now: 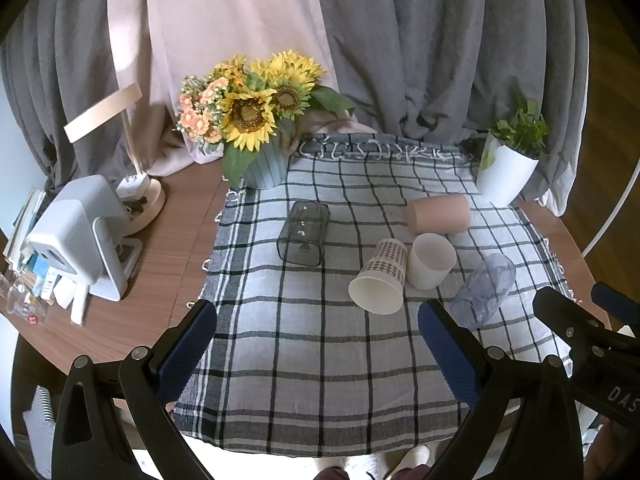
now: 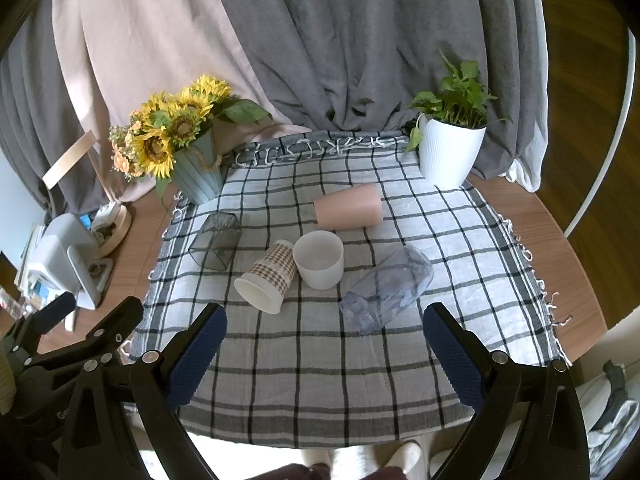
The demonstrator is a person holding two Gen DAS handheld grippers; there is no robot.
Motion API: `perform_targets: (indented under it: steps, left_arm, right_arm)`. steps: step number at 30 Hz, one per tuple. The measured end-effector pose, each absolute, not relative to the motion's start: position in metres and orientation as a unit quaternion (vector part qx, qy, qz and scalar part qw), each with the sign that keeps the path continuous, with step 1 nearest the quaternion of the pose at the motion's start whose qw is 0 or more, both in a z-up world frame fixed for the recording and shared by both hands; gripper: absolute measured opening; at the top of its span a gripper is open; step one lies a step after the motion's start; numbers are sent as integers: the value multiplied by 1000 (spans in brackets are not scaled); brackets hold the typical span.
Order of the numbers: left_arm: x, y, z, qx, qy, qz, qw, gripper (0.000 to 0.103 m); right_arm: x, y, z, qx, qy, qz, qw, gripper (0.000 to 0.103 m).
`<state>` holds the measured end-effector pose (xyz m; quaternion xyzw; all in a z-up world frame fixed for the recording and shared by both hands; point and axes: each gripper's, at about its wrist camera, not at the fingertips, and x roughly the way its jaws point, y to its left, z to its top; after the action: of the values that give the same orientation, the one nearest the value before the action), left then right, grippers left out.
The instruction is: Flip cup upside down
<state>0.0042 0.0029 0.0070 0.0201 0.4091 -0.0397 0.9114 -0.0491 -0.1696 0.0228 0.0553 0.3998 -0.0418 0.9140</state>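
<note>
Several cups lie on a checked cloth (image 1: 304, 344) (image 2: 320, 368). A white cup (image 1: 431, 261) (image 2: 319, 259) stands upright, mouth up. A checked paper cup (image 1: 380, 278) (image 2: 267, 276) lies on its side against it. A pink cup (image 1: 439, 213) (image 2: 349, 207), a smoky grey glass (image 1: 304, 233) (image 2: 216, 246) and a clear plastic cup (image 1: 484, 290) (image 2: 387, 290) also lie on their sides. My left gripper (image 1: 318, 348) is open and empty, near the cloth's front. My right gripper (image 2: 325, 356) is open and empty, just in front of the clear cup.
A sunflower pot (image 1: 264, 166) (image 2: 199, 176) stands at the cloth's back left, a white plant pot (image 1: 506, 174) (image 2: 450, 154) at the back right. A grey device (image 1: 82, 236) (image 2: 60, 256) and a lamp base (image 1: 144, 200) sit on the wooden table at left. Curtains hang behind.
</note>
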Motion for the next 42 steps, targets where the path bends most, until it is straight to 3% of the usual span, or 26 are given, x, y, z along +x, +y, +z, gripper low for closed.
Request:
perform_targets:
  steps: [11, 29, 42]
  left_arm:
    - [35, -13, -16, 51, 453, -88, 886, 102]
    - [129, -74, -87, 138, 550, -200, 799, 102]
    - [171, -99, -145, 160, 611, -202, 749, 93]
  right_arm:
    - [-36, -176, 3, 84, 425, -60, 899, 100]
    - [3, -233, -66, 237, 489, -154, 825, 100]
    - [19, -250, -89, 271, 502, -188, 799, 100]
